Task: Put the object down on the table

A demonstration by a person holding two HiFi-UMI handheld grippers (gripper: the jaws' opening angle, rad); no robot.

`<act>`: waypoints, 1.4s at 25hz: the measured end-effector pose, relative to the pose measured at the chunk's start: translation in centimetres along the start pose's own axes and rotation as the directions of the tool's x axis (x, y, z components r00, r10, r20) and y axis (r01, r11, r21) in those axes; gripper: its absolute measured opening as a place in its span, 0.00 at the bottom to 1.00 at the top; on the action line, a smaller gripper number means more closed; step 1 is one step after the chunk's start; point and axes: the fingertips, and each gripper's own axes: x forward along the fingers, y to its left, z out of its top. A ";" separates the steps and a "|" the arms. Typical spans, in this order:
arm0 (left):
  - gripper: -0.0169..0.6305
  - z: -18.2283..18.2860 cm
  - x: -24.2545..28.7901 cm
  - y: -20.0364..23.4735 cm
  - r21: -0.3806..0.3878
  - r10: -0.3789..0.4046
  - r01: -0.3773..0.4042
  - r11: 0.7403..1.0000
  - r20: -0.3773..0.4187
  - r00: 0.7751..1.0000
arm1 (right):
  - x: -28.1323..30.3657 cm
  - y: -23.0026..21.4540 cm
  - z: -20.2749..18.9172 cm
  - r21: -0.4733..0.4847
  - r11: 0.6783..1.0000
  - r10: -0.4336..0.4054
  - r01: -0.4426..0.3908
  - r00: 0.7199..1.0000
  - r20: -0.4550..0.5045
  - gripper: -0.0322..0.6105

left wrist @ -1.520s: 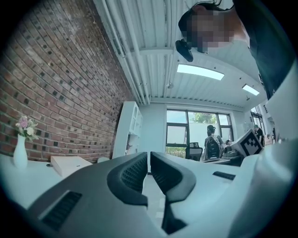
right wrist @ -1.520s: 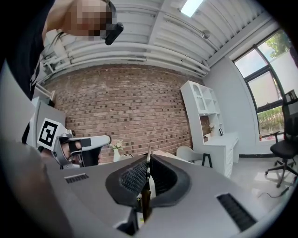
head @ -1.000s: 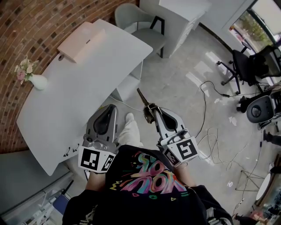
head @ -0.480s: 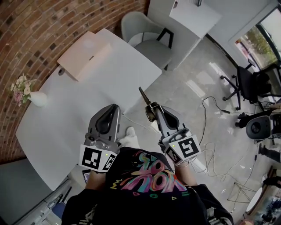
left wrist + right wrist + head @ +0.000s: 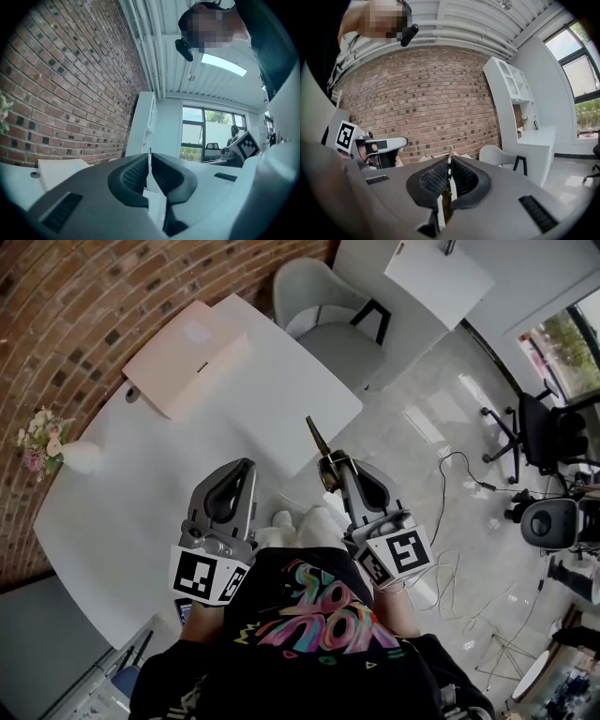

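Note:
A thin flat object (image 5: 318,442), dark at its tip and brass-coloured near the jaws, sticks forward out of my right gripper (image 5: 332,468), which is shut on it. Its tip reaches over the near edge of the white table (image 5: 141,493). In the right gripper view the object (image 5: 449,158) shows edge-on as a narrow strip pinched between the ribbed pads (image 5: 464,177). My left gripper (image 5: 246,467) hovers level at the table's near edge, to the left of the right one. Its jaws are shut with nothing between them (image 5: 149,161).
A flat pinkish box (image 5: 183,352) lies at the table's far end, and a small vase of flowers (image 5: 67,454) stands by the brick wall. A grey chair (image 5: 323,306) and a white cabinet (image 5: 441,273) stand beyond. Cables (image 5: 450,521) lie on the floor at right.
Both grippers have travelled forward together toward the white table. The object's tip, which was over the floor, now reaches the table's edge. Neither grip has changed.

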 end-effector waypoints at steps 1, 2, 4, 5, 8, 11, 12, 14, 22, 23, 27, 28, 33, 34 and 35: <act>0.08 -0.1 0.4 0.4 -0.002 0.004 -0.004 1.000 -0.003 1.000 | 0.5 -0.4 0.0 -0.001 1.000 0.000 0.000 1.000 -0.004 0.08; 0.08 -0.3 0.7 0.7 -0.005 0.009 -0.009 1.000 -0.006 1.000 | 1.0 -0.8 0.0 -0.001 1.000 0.001 -0.001 1.000 -0.010 0.08; 0.08 -0.5 1.4 1.5 -0.013 0.025 -0.025 1.000 -0.010 1.000 | 2.2 -1.5 0.0 0.000 1.000 0.007 -0.007 1.000 -0.020 0.08; 0.08 -0.6 1.7 2.0 -0.016 0.034 -0.035 0.999 -0.010 0.999 | 2.9 -1.8 0.0 0.000 1.000 0.014 -0.014 1.000 -0.025 0.08; 0.08 -0.8 3.0 3.5 -0.020 0.073 -0.073 0.997 -0.005 0.997 | 5.4 -2.8 0.1 0.001 0.999 0.047 -0.047 0.998 -0.039 0.08; 0.08 -0.6 5.0 5.3 -0.026 0.128 -0.128 0.991 0.006 0.992 | 8.5 -4.0 0.7 -0.012 0.995 0.102 -0.103 0.993 -0.055 0.08; 0.08 -0.4 5.8 5.8 -0.027 0.146 -0.146 0.989 0.009 0.989 | 9.6 -4.4 1.1 -0.018 0.992 0.124 -0.125 0.991 -0.059 0.08; 0.08 -0.1 7.5 6.8 -0.027 0.186 -0.186 0.982 0.019 0.982 | 11.8 -5.5 1.8 -0.025 0.985 0.169 -0.171 0.983 -0.072 0.08; 0.08 1.8 13.3 10.0 -0.033 0.420 -0.419 0.907 0.061 0.905 | 20.2 -9.4 5.5 -0.060 0.908 0.404 -0.414 0.906 -0.125 0.08; 0.08 1.9 13.7 10.3 -0.032 0.447 -0.446 0.894 0.064 0.892 | 21.0 -9.8 5.8 -0.067 0.894 0.432 -0.442 0.893 -0.131 0.08; 0.08 2.3 15.0 11.1 -0.030 0.541 -0.541 0.841 0.084 0.837 | 23.8 -10.9 6.5 -0.074 0.843 0.519 -0.533 0.841 -0.153 0.08; 0.08 2.3 15.1 11.2 -0.030 0.563 -0.563 0.826 0.088 0.822 | 24.3 -11.1 6.6 -0.073 0.830 0.538 -0.553 0.828 -0.160 0.08; 0.08 1.7 15.4 11.3 -0.036 0.643 -0.642 0.766 0.092 0.761 | 25.9 -11.2 6.0 -0.081 0.763 0.619 -0.642 0.761 -0.193 0.08; 0.08 1.6 15.4 11.2 -0.038 0.652 -0.652 0.757 0.091 0.752 | 26.0 -11.2 5.9 -0.079 0.754 0.629 -0.652 0.752 -0.197 0.08; 0.08 1.5 15.3 11.1 -0.040 0.660 -0.660 0.750 0.092 0.745 | 26.1 -11.1 5.8 -0.076 0.747 0.637 -0.660 0.744 -0.200 0.08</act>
